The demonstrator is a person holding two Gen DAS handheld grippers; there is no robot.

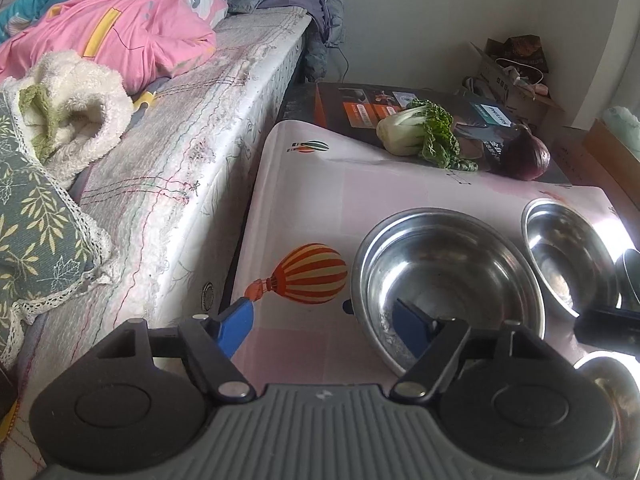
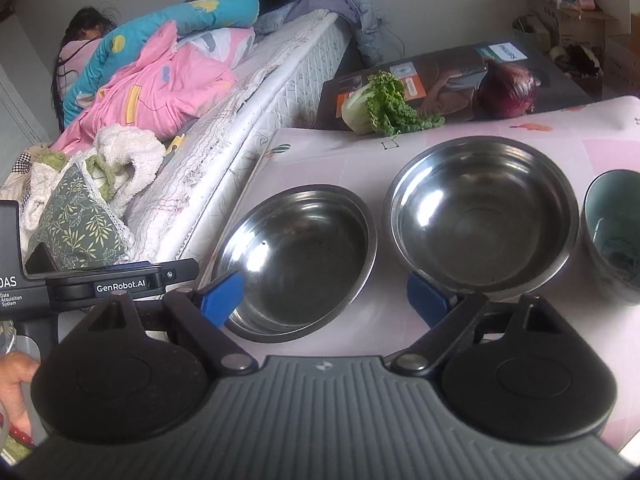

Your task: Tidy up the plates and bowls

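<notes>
Left gripper (image 1: pixel 324 320): jaws apart, nothing pressed; one blue finger over the cloth, the other over the near rim of the shallow steel bowl (image 1: pixel 448 276), which lies partly between them
Right gripper (image 2: pixel 328 300): jaws apart; the shallow steel bowl (image 2: pixel 296 260) sits between the fingers, untouched as far as shows; the right finger lies just by the near rim of the deep steel bowl (image 2: pixel 480 216)
Bowls: the two steel bowls stand side by side, close; a third steel rim (image 1: pixel 612 376) shows at the left view's lower right edge; a teal cup (image 2: pixel 612 236) stands just beyond the deep bowl
In the way: the left gripper's black body (image 2: pixel 100 284) and a hand (image 2: pixel 16 384) beside the shallow bowl
Behind: bok choy (image 2: pixel 376 104) and a red onion (image 2: pixel 508 88) on a printed box (image 2: pixel 440 76), well apart from the bowls
Surface: table under a pink cloth with balloon prints (image 1: pixel 312 208)
Room: a bed (image 1: pixel 192 140) hard against the table, heaped with pink and blue bedding (image 1: pixel 132 20); a person lies under it; cardboard boxes (image 1: pixel 516 80) by the white wall
</notes>
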